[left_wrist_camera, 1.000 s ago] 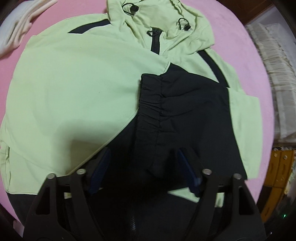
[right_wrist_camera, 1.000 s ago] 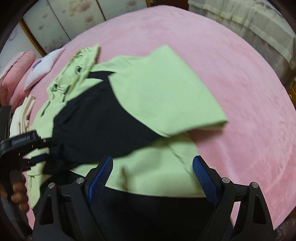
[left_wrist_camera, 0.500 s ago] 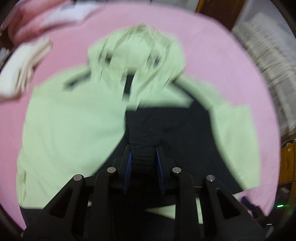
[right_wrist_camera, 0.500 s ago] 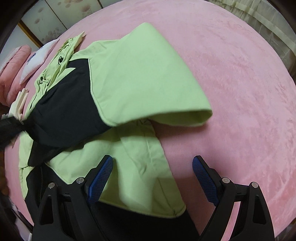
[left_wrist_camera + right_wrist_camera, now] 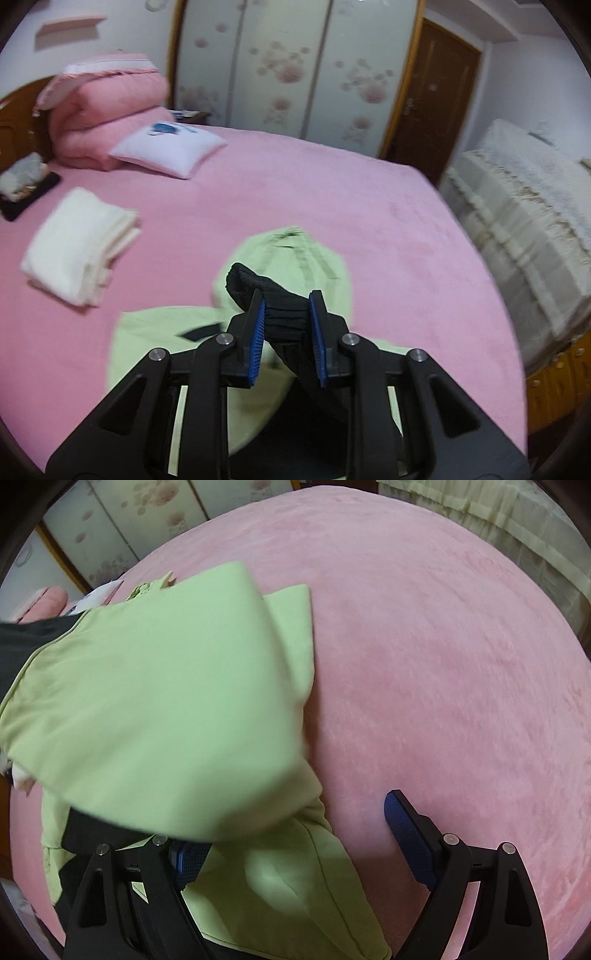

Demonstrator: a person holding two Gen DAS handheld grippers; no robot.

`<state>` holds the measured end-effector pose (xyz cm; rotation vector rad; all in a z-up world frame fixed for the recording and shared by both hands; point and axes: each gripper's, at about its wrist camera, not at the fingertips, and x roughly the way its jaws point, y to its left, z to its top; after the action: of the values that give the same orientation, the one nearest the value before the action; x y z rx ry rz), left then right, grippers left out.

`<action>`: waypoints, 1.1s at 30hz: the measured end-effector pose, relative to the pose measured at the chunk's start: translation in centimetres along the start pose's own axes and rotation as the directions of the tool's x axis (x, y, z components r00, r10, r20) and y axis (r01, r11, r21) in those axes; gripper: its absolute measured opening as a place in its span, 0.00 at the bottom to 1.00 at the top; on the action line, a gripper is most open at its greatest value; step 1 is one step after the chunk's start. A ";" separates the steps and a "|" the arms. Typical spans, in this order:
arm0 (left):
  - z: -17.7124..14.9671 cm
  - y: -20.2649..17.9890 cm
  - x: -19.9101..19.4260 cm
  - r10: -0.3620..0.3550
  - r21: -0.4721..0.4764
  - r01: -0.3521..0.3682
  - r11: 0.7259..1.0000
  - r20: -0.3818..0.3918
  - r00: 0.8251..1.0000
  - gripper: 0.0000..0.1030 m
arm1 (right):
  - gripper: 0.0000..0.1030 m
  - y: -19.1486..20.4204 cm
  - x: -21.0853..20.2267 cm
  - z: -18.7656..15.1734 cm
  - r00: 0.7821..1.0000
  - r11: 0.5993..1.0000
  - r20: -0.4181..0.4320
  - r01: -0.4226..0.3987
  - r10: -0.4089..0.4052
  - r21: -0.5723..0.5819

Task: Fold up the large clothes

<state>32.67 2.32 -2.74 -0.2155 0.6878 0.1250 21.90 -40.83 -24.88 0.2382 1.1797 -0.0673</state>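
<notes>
A light green jacket with black panels lies on the pink bed, hood toward the pillows. My left gripper is shut on the sleeve's black ribbed cuff and holds it raised above the jacket. In the right wrist view the lifted green sleeve hangs across the left half of the picture. My right gripper stands open low over the jacket's side edge. Green fabric covers its left finger, and its right finger is over bare bedspread.
A folded white stack lies left of the jacket. A white pillow and a folded pink quilt sit by the headboard. Lace-covered furniture stands beyond the bed's right edge, with wardrobe doors behind.
My left gripper closed on the black cuff and rose with it, tipping up toward the room. The sleeve lifted and swung over the jacket. My right gripper shifted to the jacket's side edge.
</notes>
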 end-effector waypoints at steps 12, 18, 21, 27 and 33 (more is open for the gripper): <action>-14.0 11.2 10.6 0.258 0.075 -0.249 0.966 -0.388 0.885 0.20 | 0.86 -0.3 -2.1 -2.1 0.996 0.997 0.072 0.052 -0.047 -0.061; -18.3 11.9 10.6 0.237 0.088 -0.220 0.972 -0.398 0.886 0.20 | 0.83 2.7 -6.9 -2.3 0.974 0.983 0.226 0.064 -0.023 -0.172; -18.0 11.4 10.6 0.229 0.098 -0.207 0.973 -0.396 0.889 0.20 | 0.63 3.6 -6.7 -1.7 0.980 0.971 0.199 0.054 -0.007 -0.231; -16.6 9.8 9.4 0.223 0.115 -0.194 0.974 -0.366 0.903 0.21 | 0.13 1.5 -4.0 -0.2 0.995 0.994 0.079 -0.058 0.065 -0.088; -19.0 9.9 11.8 0.293 0.173 -0.240 0.955 -0.446 0.846 0.21 | 0.13 -2.7 -1.1 -0.3 0.997 0.984 -0.018 -0.077 0.081 0.160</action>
<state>28.15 7.91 -26.10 -0.0374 1.2072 0.3082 20.68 -43.47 -24.38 0.4269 1.1891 -0.0896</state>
